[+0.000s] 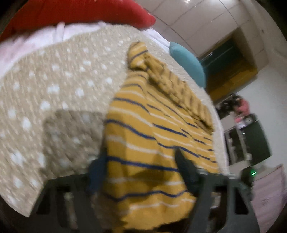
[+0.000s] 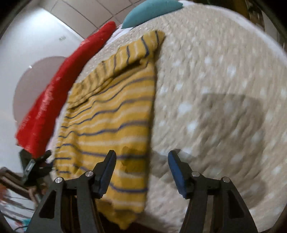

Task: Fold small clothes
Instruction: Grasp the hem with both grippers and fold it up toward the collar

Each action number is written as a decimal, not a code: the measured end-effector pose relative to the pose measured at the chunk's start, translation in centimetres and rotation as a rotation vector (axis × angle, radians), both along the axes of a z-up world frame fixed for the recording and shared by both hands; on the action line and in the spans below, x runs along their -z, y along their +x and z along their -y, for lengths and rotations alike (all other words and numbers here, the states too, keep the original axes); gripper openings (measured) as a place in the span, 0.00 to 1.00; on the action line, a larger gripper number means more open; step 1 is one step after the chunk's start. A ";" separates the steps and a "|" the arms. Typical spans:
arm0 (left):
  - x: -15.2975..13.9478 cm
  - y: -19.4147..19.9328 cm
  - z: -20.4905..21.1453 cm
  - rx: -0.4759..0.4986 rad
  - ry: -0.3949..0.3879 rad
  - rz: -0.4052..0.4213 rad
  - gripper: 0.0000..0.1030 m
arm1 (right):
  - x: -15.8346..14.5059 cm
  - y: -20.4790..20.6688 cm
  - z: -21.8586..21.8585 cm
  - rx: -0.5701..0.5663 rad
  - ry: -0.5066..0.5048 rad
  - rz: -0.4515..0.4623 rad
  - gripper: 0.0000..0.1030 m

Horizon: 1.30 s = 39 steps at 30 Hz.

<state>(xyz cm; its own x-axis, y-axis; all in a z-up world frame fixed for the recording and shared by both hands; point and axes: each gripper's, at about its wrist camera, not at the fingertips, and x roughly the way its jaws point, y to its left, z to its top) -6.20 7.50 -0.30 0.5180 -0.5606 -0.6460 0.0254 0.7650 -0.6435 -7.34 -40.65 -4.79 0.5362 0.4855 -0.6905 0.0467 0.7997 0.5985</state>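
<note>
A yellow knitted garment (image 1: pixel 143 125) with blue and white stripes lies flat on the bed, its sleeve (image 1: pixel 172 84) folded across the top. My left gripper (image 1: pixel 141 170) straddles its near hem, and the jaws stand apart with the cloth between them, not pinched. In the right wrist view the same garment (image 2: pixel 111 116) lies to the left. My right gripper (image 2: pixel 141 159) hovers open over the garment's right edge near the hem. One fingertip (image 2: pixel 110 159) is above the stripes and the other above the blanket. Both views are blurred.
A beige blanket (image 2: pixel 215 89) with white dots covers the bed. A red pillow (image 2: pixel 53 98) and a teal pillow (image 2: pixel 148 12) lie at the head. The bed's edge is close under both grippers. A dark clamp-like object (image 2: pixel 35 166) shows beyond the garment's left side.
</note>
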 end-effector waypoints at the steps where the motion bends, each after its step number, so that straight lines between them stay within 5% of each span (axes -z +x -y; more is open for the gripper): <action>1: 0.3 -0.4 0.1 0.002 -0.011 -0.010 0.44 | 0.4 -0.2 -0.5 -0.006 0.028 0.008 0.64; 5: 1.2 -2.0 0.2 0.007 -0.054 -0.026 0.44 | 1.4 -1.1 -1.9 -0.068 0.209 0.034 0.64; 11: 2.2 -4.1 1.4 0.041 -0.066 -0.017 0.47 | 2.8 -2.4 -3.3 -0.102 0.321 0.046 0.64; 22: 3.6 -6.2 3.3 0.070 -0.076 -0.043 0.58 | 5.0 -4.7 -7.0 -0.138 0.312 0.005 0.60; 24: 3.6 -5.8 3.4 0.050 -0.045 -0.071 0.43 | 5.0 -4.5 -7.9 -0.132 0.288 0.003 0.54; 25: 3.6 -5.5 3.3 0.039 -0.002 -0.095 0.20 | 5.2 -4.4 -8.2 -0.122 0.263 -0.005 0.43; 26: 3.4 -5.1 3.0 0.034 0.018 -0.112 0.09 | 5.2 -4.4 -8.2 -0.111 0.239 -0.013 0.36; 27: 3.1 -4.6 2.4 0.035 -0.007 -0.122 0.08 | 5.2 -4.3 -8.3 -0.103 0.197 -0.028 0.21; 30: 0.2 -4.3 1.0 0.016 0.000 -0.069 0.07 | 4.2 -3.9 -7.6 -0.120 0.190 -0.029 0.12; 35: -6.0 -7.0 0.7 0.057 0.038 0.082 0.07 | -1.0 -4.8 -6.3 -0.125 0.185 0.091 0.10; 39: -6.3 -10.0 1.4 0.081 0.046 0.088 0.07 | -3.6 -7.9 -6.4 -0.164 0.162 0.140 0.09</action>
